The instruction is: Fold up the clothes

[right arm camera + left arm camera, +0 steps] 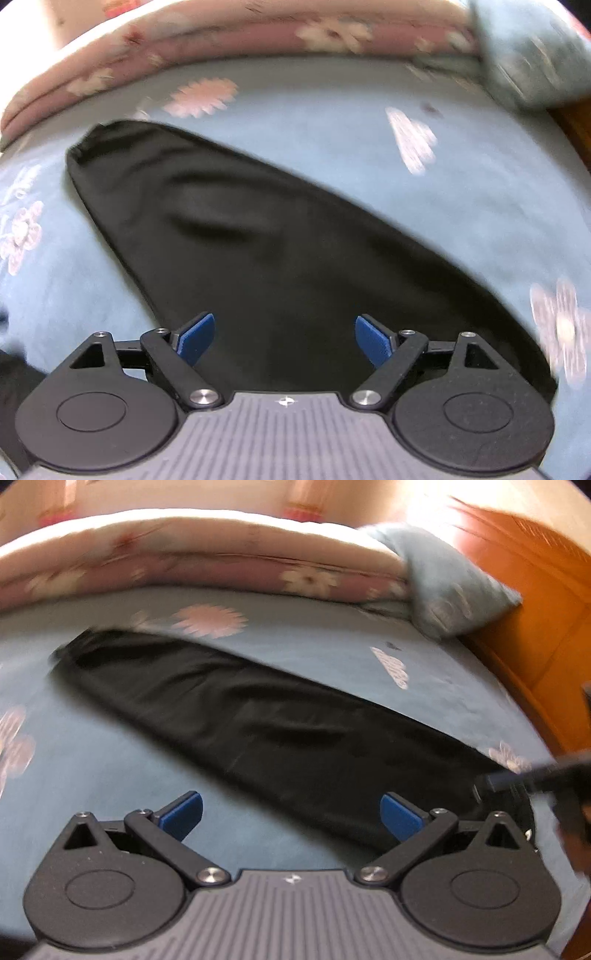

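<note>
A long black garment lies flat on a blue flowered bedsheet, running from the far left towards the near right. My left gripper is open above the garment's near edge, nothing between its blue pads. In the right wrist view the same black garment fills the middle, narrowing to a far end at upper left. My right gripper is open directly over the wide near part of the cloth, holding nothing. The right gripper's dark body shows blurred at the right edge of the left wrist view.
A folded pink flowered quilt lies along the back of the bed. A blue pillow rests at the back right against an orange wooden headboard. Bare sheet surrounds the garment.
</note>
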Tool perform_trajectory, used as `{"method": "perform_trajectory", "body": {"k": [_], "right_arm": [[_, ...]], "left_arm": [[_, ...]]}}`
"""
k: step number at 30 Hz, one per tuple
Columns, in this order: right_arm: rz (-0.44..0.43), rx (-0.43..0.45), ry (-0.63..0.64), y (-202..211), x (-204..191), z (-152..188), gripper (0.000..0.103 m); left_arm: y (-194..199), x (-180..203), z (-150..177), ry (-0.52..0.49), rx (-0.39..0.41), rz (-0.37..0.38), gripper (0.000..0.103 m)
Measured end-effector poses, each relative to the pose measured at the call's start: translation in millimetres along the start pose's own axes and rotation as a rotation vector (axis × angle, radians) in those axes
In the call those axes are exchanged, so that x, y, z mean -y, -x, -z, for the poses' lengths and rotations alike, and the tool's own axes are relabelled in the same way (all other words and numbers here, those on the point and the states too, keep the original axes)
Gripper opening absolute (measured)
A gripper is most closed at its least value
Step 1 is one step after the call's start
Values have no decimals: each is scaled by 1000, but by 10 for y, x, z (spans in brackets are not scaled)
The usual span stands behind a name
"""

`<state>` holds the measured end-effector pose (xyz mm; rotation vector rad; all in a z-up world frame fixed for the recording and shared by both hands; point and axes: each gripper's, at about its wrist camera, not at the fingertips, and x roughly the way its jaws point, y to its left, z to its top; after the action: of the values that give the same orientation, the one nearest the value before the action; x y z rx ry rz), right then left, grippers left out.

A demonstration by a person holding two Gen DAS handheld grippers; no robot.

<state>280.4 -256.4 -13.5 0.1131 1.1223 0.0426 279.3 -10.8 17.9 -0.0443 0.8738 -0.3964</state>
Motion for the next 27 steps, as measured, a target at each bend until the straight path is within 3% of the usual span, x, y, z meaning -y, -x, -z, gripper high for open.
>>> {"method": "perform_trajectory", "body": {"k": [4,7,12,16,20,27], "right_arm": [[-14,-22,-102,116,258,431,88],[-8,-5,-146,179,426,657,91],[0,-1,-226,221,697,1025,92],[-5,0,-259,222,833,1240,92],[-19,9,-268,216,873,1346,92],[-102,39,-210,215,650,1340,92]], "left_arm": [[-562,368,-311,-122,-25,65,102],[-1053,561,-343,-155,-74,88,102],[-1545,630,-97,-99,-179,56,102],[-1499,649,124,-126,-188,-12,102],[-1071,629,155,-28,-176,40,102],[-952,505,408,314,-271,291,102]]}}
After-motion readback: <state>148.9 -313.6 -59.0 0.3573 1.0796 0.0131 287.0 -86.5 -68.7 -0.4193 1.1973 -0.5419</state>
